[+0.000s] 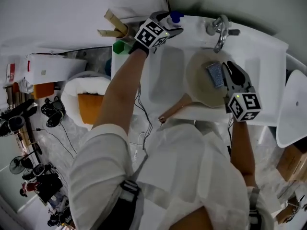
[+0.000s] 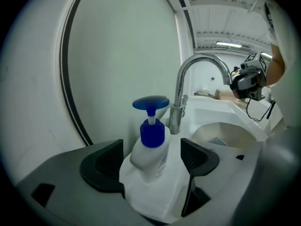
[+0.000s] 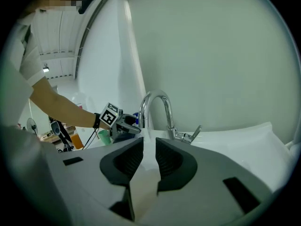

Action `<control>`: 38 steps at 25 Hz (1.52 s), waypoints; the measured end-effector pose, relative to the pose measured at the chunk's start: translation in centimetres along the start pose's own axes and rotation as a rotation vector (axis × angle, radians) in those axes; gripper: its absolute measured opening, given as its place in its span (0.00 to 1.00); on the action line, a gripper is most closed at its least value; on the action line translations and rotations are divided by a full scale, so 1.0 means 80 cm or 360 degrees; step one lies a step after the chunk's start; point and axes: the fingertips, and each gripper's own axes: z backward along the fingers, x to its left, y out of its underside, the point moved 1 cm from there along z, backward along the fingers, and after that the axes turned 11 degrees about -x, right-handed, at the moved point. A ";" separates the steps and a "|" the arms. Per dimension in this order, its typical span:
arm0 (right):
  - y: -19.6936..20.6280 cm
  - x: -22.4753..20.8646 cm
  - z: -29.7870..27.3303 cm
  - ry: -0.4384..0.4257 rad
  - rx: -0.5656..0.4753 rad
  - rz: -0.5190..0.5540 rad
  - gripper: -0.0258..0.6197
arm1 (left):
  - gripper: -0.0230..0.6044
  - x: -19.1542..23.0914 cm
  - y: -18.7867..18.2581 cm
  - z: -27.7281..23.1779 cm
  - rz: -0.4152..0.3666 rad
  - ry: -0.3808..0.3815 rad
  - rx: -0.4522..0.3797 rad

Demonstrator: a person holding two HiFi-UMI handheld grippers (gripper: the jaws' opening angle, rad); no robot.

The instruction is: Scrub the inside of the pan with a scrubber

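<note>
A cream pan (image 1: 201, 87) with a wooden handle (image 1: 173, 110) lies in the white sink (image 1: 165, 75). A grey-blue scrubber (image 1: 215, 74) rests loose inside it. My right gripper (image 1: 231, 72) lies along the pan's right rim. In the right gripper view its jaws (image 3: 149, 157) stand nearly together with the cream rim between them. At the sink's back my left gripper (image 1: 175, 30) is open, a jaw on each side of a white soap bottle (image 2: 155, 166) with a blue pump (image 2: 150, 103). The pads stand apart from the bottle. The pan (image 2: 235, 132) and scrubber (image 2: 217, 141) also show there.
A chrome faucet (image 1: 219, 30) arches over the sink's back edge. A green cup (image 1: 120, 47) and wooden tools (image 1: 114, 27) stand left of the sink. A white basket holding an orange thing (image 1: 88, 104) sits lower left. A white basin (image 1: 292, 109) is at the right.
</note>
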 end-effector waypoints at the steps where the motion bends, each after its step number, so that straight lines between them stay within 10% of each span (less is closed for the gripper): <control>1: 0.001 -0.001 0.002 0.0007 0.0007 -0.0001 0.15 | 0.63 -0.002 0.003 -0.007 -0.0005 0.0040 0.0009; 10: 0.013 -0.020 0.017 0.0069 0.0040 -0.0019 0.15 | 0.61 -0.017 0.030 -0.045 -0.0101 0.0234 0.0126; 13: 0.013 -0.022 0.017 0.0074 0.0039 -0.0021 0.15 | 0.43 -0.013 0.029 -0.049 -0.0086 0.0188 0.0101; 23: 0.013 -0.013 0.005 0.0032 0.0037 -0.0007 0.15 | 0.40 -0.032 0.026 -0.045 -0.0069 0.0176 0.0080; 38: -0.064 0.073 0.035 -0.0215 -0.0211 0.0191 0.07 | 0.40 -0.214 -0.052 0.038 -0.0110 0.0104 0.0183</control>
